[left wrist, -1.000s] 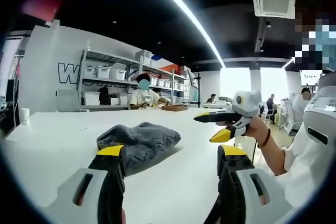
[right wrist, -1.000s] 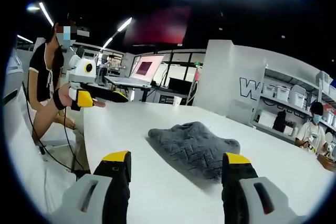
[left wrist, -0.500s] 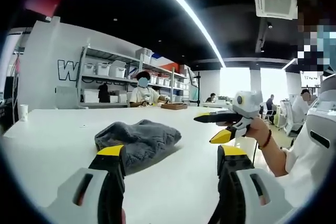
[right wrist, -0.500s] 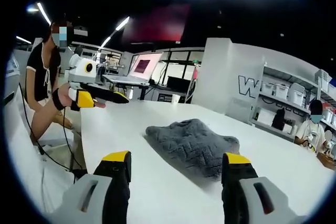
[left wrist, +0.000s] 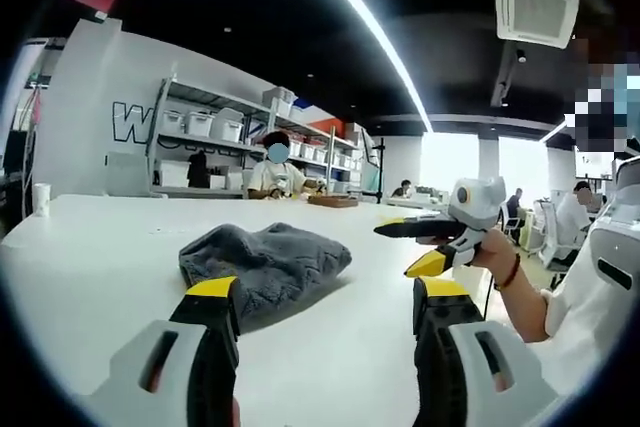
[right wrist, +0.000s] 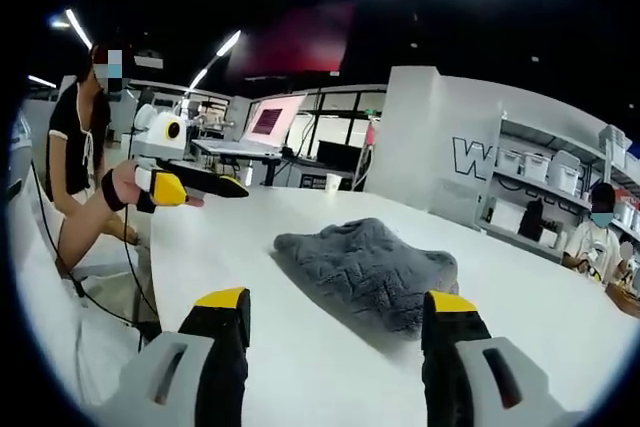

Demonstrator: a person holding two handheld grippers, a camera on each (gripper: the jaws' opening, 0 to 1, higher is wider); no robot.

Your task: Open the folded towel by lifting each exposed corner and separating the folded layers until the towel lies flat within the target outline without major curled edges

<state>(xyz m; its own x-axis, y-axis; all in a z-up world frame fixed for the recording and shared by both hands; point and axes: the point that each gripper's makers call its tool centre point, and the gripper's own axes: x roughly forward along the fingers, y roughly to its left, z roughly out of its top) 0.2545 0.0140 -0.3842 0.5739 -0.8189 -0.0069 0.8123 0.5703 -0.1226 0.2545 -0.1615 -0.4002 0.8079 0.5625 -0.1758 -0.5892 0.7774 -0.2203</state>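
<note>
Left gripper view has my left gripper point(left wrist: 325, 302) hanging low over the white table point(left wrist: 90, 247), jaws wide apart with nothing between them, and the grey towel point(left wrist: 265, 262) sitting just ahead, a bit toward my left jaw. It's a folded, lumpy heap — no corner lifted yet. My right gripper point(left wrist: 425, 245) pokes in from the right side of that view, held off to the side of the towel and above the table edge; its yellow-tipped jaws look spread there too.

From the right gripper view it's the same story: right gripper point(right wrist: 336, 309) open and empty, towel point(right wrist: 370, 272) ahead between the two jaws but apart from them, and my left gripper point(right wrist: 195, 187) off on the far side, near the table's end. I can't make out any target outline on the table.

So I'd say this is the approach step, nothing grabbed. Next move — pick an exposed corner, probably the near edge facing each gripper, come down low, pinch only the top layer and peel it outward. Grabbing too deep would drag the whole bundle.
</note>
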